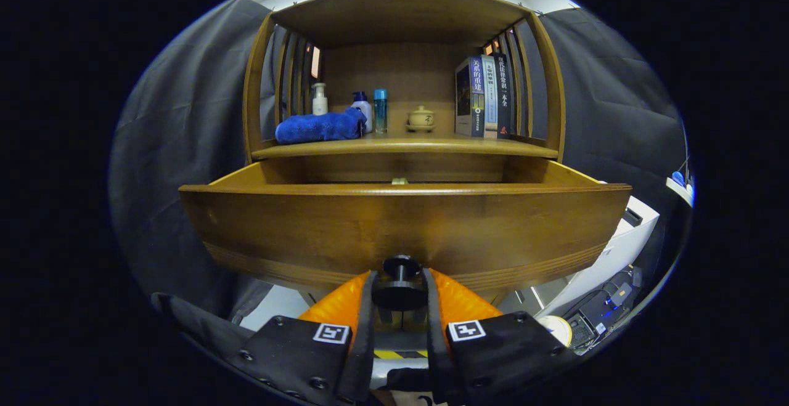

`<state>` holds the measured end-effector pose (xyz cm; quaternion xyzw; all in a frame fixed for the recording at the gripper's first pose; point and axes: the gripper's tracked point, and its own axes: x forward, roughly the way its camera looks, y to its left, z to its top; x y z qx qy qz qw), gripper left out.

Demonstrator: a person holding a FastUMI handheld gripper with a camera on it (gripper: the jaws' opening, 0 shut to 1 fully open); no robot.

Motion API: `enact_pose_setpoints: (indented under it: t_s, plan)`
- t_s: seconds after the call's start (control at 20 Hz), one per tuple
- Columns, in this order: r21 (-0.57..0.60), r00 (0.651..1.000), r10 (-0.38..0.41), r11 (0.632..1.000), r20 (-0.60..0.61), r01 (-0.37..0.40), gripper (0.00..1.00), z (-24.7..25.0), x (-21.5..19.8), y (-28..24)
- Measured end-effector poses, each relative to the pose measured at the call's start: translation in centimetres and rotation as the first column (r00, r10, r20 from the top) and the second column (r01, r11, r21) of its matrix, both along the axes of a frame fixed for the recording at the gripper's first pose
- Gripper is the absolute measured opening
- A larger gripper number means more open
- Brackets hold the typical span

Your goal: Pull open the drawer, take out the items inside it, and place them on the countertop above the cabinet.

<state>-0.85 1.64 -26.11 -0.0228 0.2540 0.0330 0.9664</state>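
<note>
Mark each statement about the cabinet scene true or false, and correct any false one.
1. The gripper is shut on the drawer knob. True.
2. The drawer is fully closed. False: it is pulled out.
3. A blue towel lies on the countertop. True.
4. The books lie flat. False: they stand upright.
5. The small lidded cup sits between the bottles and the books. True.

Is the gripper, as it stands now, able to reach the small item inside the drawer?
Probably not yet. The gripper has its jaws shut on the drawer knob, and the tall drawer front stands between it and the pale item. The drawer looks pulled out, so from above the way seems free.
</note>
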Motion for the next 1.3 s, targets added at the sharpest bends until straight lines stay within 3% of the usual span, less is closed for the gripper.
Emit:
enact_pose_setpoints:
  t_s: [0.55,0.8,1.05,1.3]
  plan:
    - [0.002,1.000,-0.009,1.000,-0.005,0.009,0.45,0.0,-0.7,0.2]
    - [-0.010,0.999,-0.029,1.000,0.017,0.030,0.57,0.5,-0.3,-0.3]
    - [0.021,0.999,-0.016,1.000,0.039,0.015,0.86,2.0,-0.6,0.1]
    - [0.037,0.981,-0.011,0.999,0.194,0.004,0.90,11.5,0.0,-0.2]
